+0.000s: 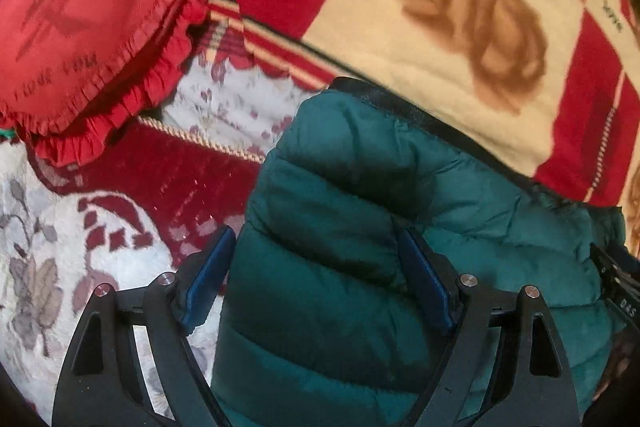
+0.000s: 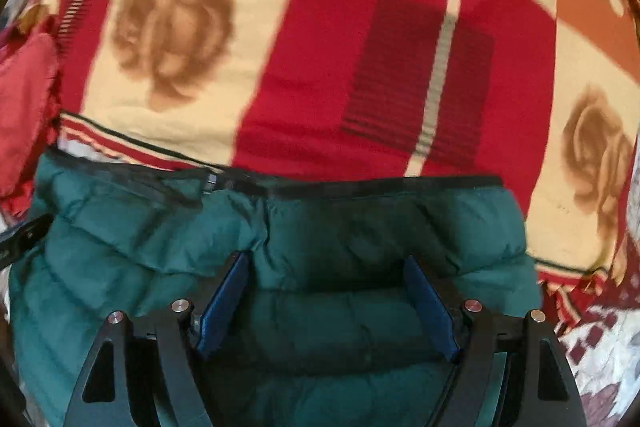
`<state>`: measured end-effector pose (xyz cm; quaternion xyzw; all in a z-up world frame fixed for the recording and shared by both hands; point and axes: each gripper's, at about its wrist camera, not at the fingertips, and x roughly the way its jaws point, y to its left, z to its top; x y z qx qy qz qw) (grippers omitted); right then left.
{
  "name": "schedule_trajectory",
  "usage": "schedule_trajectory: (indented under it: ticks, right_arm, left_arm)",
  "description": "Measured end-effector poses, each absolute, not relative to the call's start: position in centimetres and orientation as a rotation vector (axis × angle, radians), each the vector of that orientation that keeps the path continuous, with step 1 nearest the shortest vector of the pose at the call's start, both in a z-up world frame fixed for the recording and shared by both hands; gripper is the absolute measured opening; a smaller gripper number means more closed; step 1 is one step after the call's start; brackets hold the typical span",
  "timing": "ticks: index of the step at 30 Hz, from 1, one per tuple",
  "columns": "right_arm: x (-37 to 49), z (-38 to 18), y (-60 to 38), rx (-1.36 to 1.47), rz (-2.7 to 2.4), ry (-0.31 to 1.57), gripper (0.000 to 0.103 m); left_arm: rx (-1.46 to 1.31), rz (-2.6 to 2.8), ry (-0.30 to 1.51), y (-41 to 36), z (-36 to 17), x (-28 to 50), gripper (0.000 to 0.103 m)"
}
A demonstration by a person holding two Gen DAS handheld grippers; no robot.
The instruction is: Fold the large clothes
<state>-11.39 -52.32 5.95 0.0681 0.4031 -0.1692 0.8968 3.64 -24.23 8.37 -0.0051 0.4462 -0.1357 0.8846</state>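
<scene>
Though puffy, quilted green jacket (image 1: 360,227) (folded)

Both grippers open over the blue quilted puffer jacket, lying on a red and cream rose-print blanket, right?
Not quite: the quilted puffer jacket is dark green, not blue; only the finger pads are blue. The right wrist view shows it. Left gripper and right gripper are open, and the red and cream rose-print blanket lies beneath.
</scene>
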Motion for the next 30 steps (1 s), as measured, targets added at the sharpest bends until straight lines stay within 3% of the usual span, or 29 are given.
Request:
schedule_trajectory:
  ticks: [10,22,27,30]
  right_arm:
    - [-9.2,1.7,-54.7,0.250,-0.394,0.896,0.086]
    - [-15.8,6.6,-54.4,0.267,-0.388,0.770,0.086]
    - [-17.1,4.0,-56.4,0.268,-0.447,0.805,0.086]
    - [-16.7,2.0,-57.1,0.309,-0.464,0.788,0.095]
  left_arm:
    - [-0.026,-0.266,0.947,-24.7,5.7,5.1,0.089]
    - [-0.001,-0.249,0.935,-24.8,5.4,5.3,0.091]
    - [0.003,-0.240,0.925,-24.8,5.3,5.1,0.094]
    - [0.004,-0.245,0.916,-24.9,5.2,5.0,0.094]
